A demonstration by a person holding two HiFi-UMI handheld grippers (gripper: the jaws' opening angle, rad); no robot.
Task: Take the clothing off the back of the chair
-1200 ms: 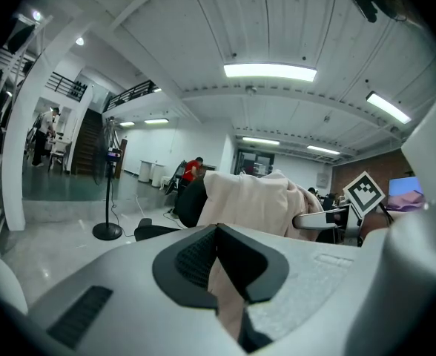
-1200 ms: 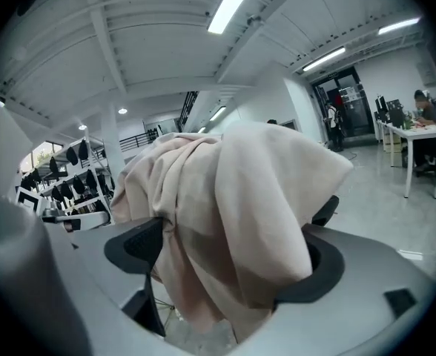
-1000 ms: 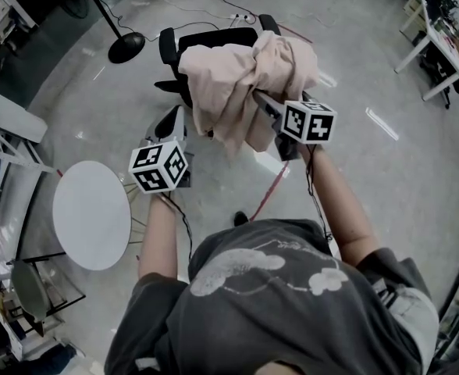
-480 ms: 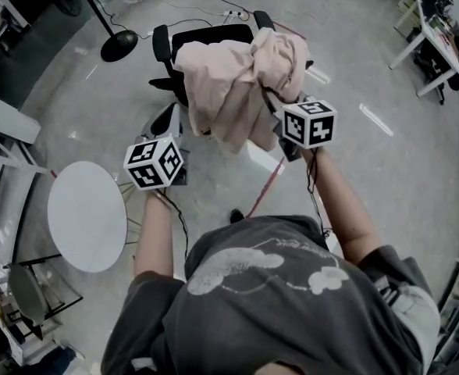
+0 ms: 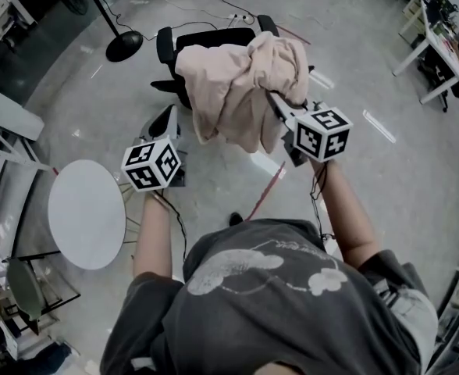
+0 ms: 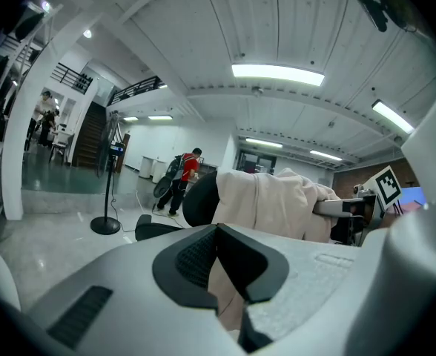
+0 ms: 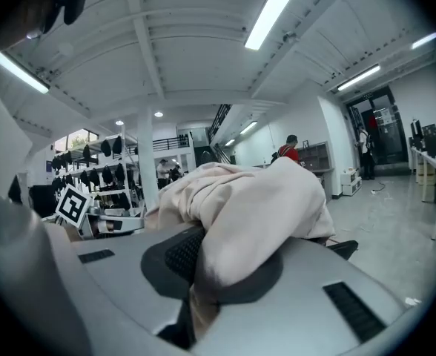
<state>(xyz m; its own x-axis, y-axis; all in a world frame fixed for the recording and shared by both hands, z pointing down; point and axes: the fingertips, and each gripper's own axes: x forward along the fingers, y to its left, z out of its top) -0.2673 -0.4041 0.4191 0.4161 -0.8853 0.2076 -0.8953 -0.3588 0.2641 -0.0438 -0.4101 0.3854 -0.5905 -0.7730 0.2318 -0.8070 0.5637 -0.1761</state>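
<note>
Beige clothing point(image 5: 233, 84) hangs over the back of a black office chair point(image 5: 206, 36). My right gripper point(image 5: 276, 101) is at the cloth's right side; its jaws have just closed and are shut on a fold. In the right gripper view the clothing point(image 7: 255, 199) bulges out over my right gripper point(image 7: 203, 273). My left gripper point(image 5: 169, 121) hovers just left of the hanging cloth, apart from it, jaws together with nothing gripped. In the left gripper view the clothing point(image 6: 270, 206) drapes the chair back point(image 6: 199, 199) beyond my left gripper point(image 6: 229, 277).
A round white table point(image 5: 85, 213) stands at my left. A floor stand with a black base point(image 5: 124, 47) is left of the chair. White desks point(image 5: 436, 45) line the right. A red cable point(image 5: 265, 194) crosses the floor. A person in red point(image 6: 188, 173) stands far behind.
My right gripper has risen and shifted right, drawing the cloth's right side up with it. The left gripper has stayed where it was.
</note>
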